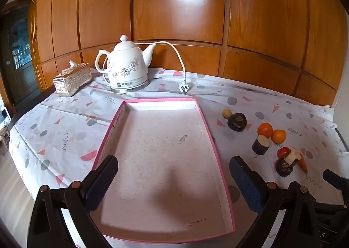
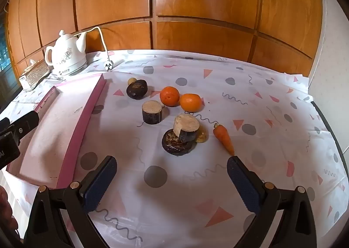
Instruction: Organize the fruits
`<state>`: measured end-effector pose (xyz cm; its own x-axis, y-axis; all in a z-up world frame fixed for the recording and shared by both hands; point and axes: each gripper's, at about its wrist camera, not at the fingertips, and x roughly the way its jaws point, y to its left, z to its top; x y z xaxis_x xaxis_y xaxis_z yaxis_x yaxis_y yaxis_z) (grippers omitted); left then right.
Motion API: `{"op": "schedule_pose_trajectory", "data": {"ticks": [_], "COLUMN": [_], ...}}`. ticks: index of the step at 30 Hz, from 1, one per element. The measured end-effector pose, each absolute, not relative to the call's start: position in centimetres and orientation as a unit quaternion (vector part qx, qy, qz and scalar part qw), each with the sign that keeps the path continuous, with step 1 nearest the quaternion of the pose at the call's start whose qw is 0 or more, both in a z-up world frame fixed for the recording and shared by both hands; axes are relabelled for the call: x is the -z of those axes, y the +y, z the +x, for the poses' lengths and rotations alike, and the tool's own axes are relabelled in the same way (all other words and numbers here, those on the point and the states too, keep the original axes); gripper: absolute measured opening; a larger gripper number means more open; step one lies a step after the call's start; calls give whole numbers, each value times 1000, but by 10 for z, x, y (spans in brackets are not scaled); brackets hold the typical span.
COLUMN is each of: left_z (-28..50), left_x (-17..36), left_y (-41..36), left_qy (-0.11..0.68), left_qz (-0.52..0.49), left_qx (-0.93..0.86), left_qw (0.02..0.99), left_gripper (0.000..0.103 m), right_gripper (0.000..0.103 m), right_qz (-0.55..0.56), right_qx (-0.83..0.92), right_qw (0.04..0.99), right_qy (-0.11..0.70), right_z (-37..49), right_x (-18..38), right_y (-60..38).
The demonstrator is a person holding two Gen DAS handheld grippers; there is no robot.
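A shallow pink tray [image 1: 214, 149] lies empty on the table; it also shows in the right wrist view [image 2: 87, 121]. My left gripper [image 1: 173, 176] hovers open over its near half. To the tray's right lie two oranges [image 2: 169, 96] [image 2: 190, 102], a carrot [image 2: 224, 137], a small yellow fruit [image 2: 131, 80], dark cut root pieces [image 2: 137, 89] [image 2: 152, 112], and a cut piece stacked on a dark one [image 2: 185, 129]. A red tomato [image 1: 283, 152] shows only in the left wrist view. My right gripper [image 2: 171, 174] is open and empty, just short of the stacked pieces.
A white electric kettle [image 1: 126, 66] with its loose cord and plug [image 1: 183, 88] stands at the back. A silver tissue box [image 1: 72, 81] sits at the back left. Wooden panelling [image 1: 178, 7] closes the back. The table edge [image 2: 329, 125] runs down the right.
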<state>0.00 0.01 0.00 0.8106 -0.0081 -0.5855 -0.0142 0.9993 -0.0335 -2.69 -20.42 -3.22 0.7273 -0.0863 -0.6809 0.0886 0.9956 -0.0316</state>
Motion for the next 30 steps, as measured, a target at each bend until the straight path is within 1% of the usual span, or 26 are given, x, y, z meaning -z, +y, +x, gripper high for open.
{"op": "schedule_pose_trajectory", "data": {"ticks": [30], "left_z": [0], "left_x": [0], "left_y": [-6], "left_qy": [314], "left_qz": [-19], "left_qx": [0], "left_qw": [949], "left_gripper": [103], "right_gripper": [103], "right_qz": [-21], "right_qx": [49], "right_qw": [936], "right_qy": [349], "right_z": [-30], "right_x": [24], "right_y": [-196]}}
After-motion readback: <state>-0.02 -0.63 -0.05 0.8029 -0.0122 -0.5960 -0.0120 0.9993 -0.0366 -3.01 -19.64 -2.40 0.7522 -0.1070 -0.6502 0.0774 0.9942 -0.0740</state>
